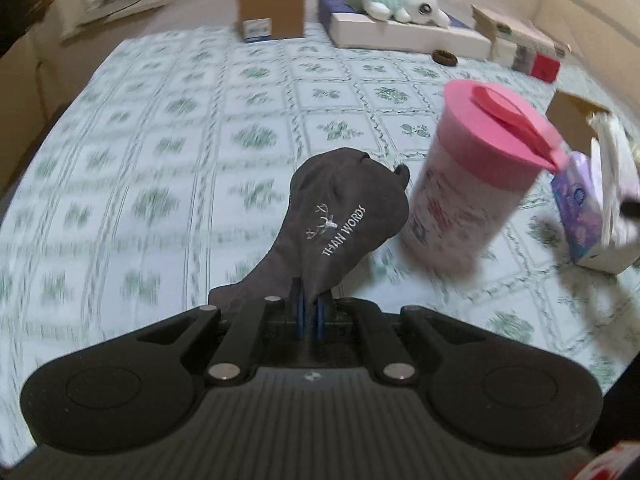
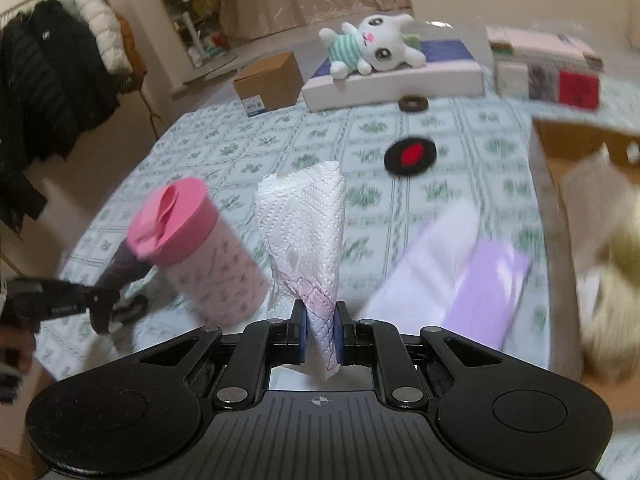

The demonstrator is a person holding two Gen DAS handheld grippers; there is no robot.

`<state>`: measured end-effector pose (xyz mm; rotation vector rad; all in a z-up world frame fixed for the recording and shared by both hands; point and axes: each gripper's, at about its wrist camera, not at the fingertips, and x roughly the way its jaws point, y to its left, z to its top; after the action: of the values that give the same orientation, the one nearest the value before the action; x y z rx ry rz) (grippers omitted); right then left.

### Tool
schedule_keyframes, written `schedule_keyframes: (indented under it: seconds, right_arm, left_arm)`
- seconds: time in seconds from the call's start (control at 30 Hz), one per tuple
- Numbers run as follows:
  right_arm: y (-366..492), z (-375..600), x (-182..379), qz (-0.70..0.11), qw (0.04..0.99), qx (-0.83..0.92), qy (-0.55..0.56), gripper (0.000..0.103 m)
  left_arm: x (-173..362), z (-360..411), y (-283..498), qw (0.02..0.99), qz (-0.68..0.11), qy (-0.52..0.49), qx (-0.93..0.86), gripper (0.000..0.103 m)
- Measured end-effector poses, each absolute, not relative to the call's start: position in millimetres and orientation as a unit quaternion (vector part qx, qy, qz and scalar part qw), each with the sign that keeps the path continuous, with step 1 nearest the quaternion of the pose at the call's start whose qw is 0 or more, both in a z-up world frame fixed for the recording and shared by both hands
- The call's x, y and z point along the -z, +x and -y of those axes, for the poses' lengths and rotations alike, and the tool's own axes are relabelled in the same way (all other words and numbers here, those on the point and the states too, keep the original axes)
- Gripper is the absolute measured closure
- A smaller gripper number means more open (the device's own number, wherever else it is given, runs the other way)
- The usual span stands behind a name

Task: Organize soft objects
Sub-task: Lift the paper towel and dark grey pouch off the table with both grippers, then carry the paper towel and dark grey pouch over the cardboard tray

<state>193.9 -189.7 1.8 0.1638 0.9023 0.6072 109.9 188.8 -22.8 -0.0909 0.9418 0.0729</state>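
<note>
Left tongs (image 1: pixel 313 312) pinched limp dark sock (image 1: pixel 340 216) left of pink canister (image 1: pixel 472 184) | right tongs (image 2: pixel 320 326) clamped flimsy paper towel (image 2: pixel 306 232) | gripped low, both drooped.

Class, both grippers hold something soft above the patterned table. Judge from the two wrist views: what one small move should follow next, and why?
Probably carry the white paper towel toward the open cardboard box at the right and release it there. The right gripper is shut on the towel, and the box already seems to hold something fluffy. The left gripper is shut on the grey cloth beside the pink-lidded tub, so it could follow.
</note>
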Motion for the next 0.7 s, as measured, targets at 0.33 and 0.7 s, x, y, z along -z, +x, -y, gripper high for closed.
schedule_keyframes:
  seconds: [0.33, 0.7]
  right_arm:
    - [124.3, 221.5, 5.7, -0.429, 0.856, -0.265, 0.112, 0.090]
    - [88.8, 255.2, 4.6, -0.424, 0.868, -0.227, 0.124, 0.090]
  left_arm:
    - [14.2, -153.3, 46.1, 0.898, -0.421, -0.121, -0.038, 0.098]
    - [16.3, -102.3, 23.2, 0.897, -0.414, -0.151, 0.008, 0.098]
